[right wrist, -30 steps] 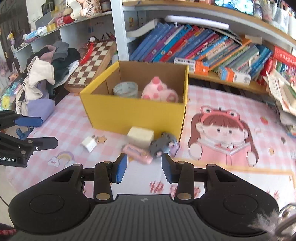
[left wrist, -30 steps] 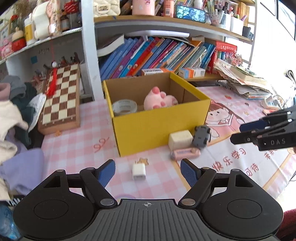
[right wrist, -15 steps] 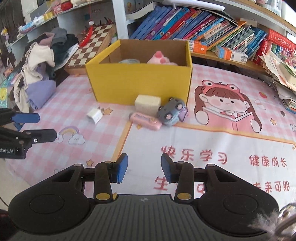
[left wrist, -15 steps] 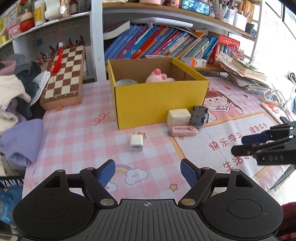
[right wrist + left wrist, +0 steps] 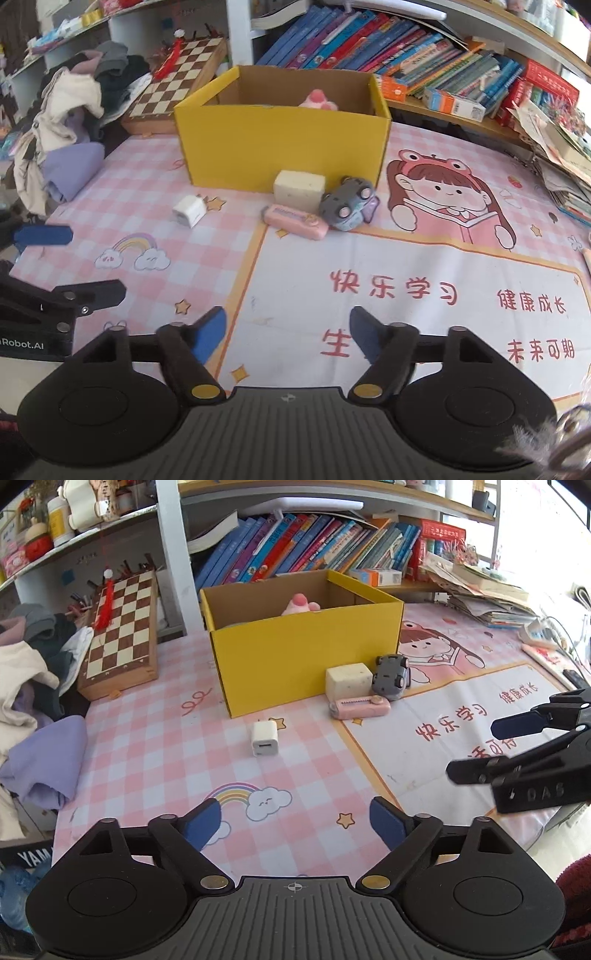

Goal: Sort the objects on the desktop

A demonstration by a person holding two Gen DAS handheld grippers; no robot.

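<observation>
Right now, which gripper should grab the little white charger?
Probably the left. The white charger lies straight ahead of the open left gripper, with bare mat between them. From the right gripper, also open, it sits off to the left, beyond the pink case.

Matt cardboard box (image 5: 303,664); glossy plastic charger (image 5: 264,737); wooden chessboard (image 5: 120,627); smooth printed mat (image 5: 406,288).

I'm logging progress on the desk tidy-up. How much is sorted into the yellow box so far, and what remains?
Done: a pink plush toy already sits inside the yellow box. In hand: nothing; the left tongs and right tongs are both open and empty. Left on the mat: the white charger, cream block, grey toy car and pink case.
</observation>
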